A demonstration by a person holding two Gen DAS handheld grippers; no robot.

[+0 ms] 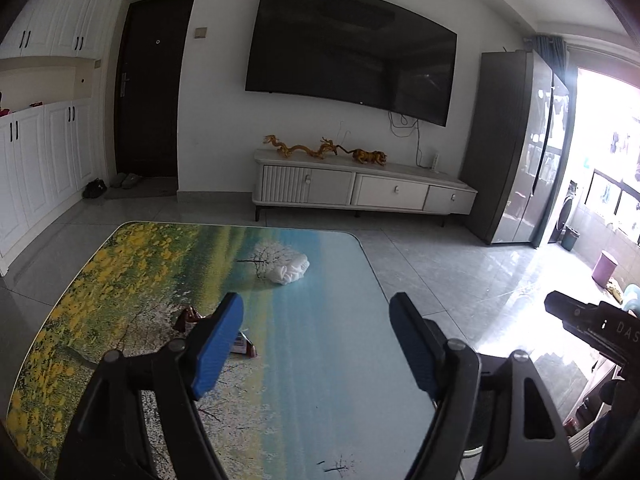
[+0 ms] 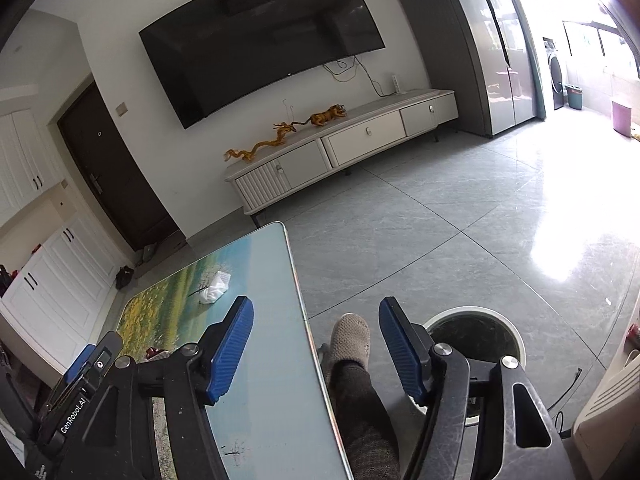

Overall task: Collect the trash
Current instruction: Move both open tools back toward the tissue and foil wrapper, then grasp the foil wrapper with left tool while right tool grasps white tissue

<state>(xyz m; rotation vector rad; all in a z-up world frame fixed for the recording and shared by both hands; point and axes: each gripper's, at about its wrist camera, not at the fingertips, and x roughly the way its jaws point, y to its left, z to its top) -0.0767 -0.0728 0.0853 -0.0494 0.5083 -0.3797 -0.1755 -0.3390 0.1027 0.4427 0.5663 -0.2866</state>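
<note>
Left wrist view: the left gripper (image 1: 316,340) hangs over the glossy landscape-print table (image 1: 340,360), jaws wide and empty. A crumpled white tissue (image 1: 290,269) lies toward the table's far end; a creased brown snack wrapper (image 1: 244,346) sits nearer, partly behind the left finger. The right gripper (image 2: 316,344), equally spread and empty, overlooks the table's right edge, where a round white-rimmed bin (image 2: 476,340) stands on the floor. Judged step: reaching for trash; next comes lowering over the soft tissue or the wrapper.

My table (image 1: 328,360) with its printed meadow-and-water top, a crumpled white tissue (image 1: 290,270) lying toward the far edge, a brown snack wrapper (image 1: 244,344) nearer my left side, both well apart
</note>
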